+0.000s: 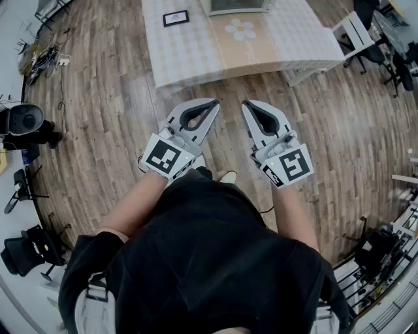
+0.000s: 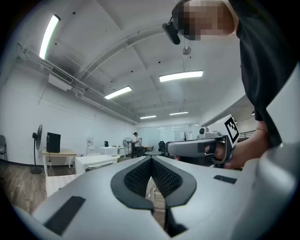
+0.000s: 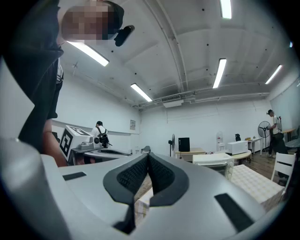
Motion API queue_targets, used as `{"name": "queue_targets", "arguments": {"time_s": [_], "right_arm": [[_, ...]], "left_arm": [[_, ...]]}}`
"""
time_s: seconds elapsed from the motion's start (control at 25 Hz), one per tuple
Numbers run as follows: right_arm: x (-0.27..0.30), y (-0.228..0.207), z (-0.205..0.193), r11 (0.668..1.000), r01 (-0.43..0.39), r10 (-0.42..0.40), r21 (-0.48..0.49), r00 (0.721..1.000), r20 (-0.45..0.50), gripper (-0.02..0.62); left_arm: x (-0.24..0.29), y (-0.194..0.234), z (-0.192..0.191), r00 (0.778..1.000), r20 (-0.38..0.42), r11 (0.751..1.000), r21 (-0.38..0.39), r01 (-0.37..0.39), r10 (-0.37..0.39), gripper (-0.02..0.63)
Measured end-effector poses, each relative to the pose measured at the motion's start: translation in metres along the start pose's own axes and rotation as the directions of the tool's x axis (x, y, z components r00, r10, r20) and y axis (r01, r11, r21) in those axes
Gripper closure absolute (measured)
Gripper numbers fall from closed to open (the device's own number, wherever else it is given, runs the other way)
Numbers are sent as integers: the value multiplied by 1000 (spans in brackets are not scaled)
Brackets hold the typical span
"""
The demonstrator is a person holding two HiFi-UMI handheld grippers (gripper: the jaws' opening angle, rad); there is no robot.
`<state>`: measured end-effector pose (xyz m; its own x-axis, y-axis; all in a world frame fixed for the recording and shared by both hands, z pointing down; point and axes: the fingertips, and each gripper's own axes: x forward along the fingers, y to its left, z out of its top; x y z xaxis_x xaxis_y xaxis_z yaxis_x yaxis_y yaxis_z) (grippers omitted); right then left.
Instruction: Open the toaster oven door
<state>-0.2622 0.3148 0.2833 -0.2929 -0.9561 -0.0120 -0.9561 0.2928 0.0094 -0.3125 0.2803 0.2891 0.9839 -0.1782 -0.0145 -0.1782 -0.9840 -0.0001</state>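
Note:
The white toaster oven (image 1: 236, 6) stands at the far edge of a table with a checked cloth (image 1: 189, 52), its door closed as far as I can see. My left gripper (image 1: 213, 104) and right gripper (image 1: 247, 104) hover side by side above the wood floor, short of the table's near edge. Both are shut with nothing between the pads. The left gripper view shows the oven (image 2: 96, 162) small and far beyond the meeting pads (image 2: 140, 176). The right gripper view shows the oven (image 3: 213, 164) past the tips, to the right.
On the table lie a small black picture frame (image 1: 176, 18) and a beige mat with a daisy (image 1: 240, 29). A white chair (image 1: 356, 29) stands at the table's right end. Office chairs and cables (image 1: 23, 124) crowd the left wall. A person (image 3: 100, 133) stands far off.

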Motion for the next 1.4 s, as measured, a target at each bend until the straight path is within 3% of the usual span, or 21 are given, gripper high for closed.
{"name": "queue_targets", "arguments": {"time_s": [0.44, 0.8, 1.4], "right_arm": [[5, -9, -13, 994, -11, 9, 106, 1000, 16, 574], [23, -11, -15, 998, -16, 16, 60, 1000, 11, 575], [83, -25, -33, 997, 63, -62, 47, 998, -28, 574]], "left_arm": [[10, 12, -8, 1000, -4, 999, -29, 18, -18, 592], [14, 31, -6, 1000, 3, 999, -35, 18, -18, 592], [21, 92, -20, 997, 13, 996, -57, 73, -73, 592]]}}
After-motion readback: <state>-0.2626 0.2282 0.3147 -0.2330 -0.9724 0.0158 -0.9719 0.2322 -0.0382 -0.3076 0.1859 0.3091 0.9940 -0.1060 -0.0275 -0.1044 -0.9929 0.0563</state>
